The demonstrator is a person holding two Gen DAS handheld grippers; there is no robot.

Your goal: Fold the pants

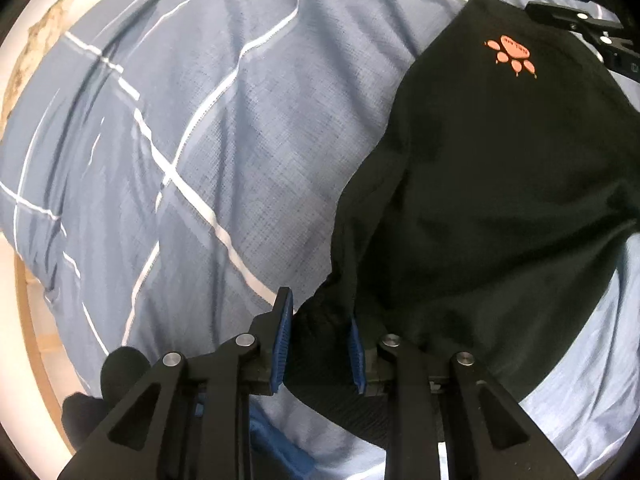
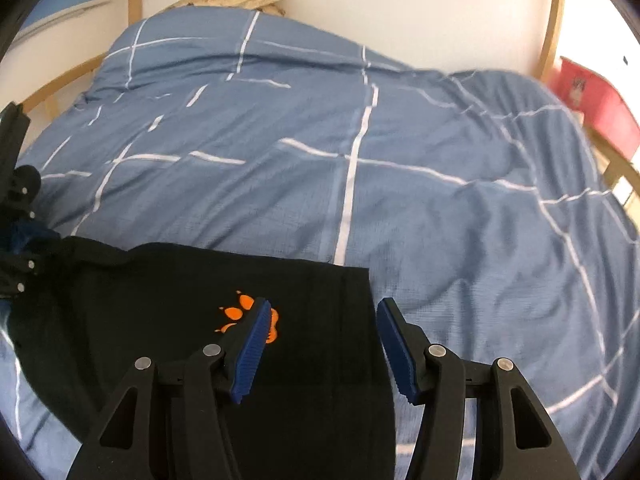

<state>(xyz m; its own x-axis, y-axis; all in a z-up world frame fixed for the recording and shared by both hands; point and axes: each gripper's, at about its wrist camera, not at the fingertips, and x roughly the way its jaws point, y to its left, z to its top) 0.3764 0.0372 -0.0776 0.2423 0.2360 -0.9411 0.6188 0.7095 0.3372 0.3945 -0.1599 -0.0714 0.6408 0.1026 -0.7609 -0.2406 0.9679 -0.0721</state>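
My left claw (image 1: pixel 320 334) loosely pinches the near pants (image 1: pixel 480 200) edge to anchor it while my right claw (image 2: pixel 322 334) hovers half-open, empty.

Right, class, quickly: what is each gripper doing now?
Left gripper: gathered edge of the black fabric pants with an orange paw print between its pads.
Right gripper: open, holding nothing, above the pants.

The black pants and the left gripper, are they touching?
Touching. In the left wrist view a bunched bit of the black pants sits between the left gripper's blue pads, against the right pad, as the jaws open.
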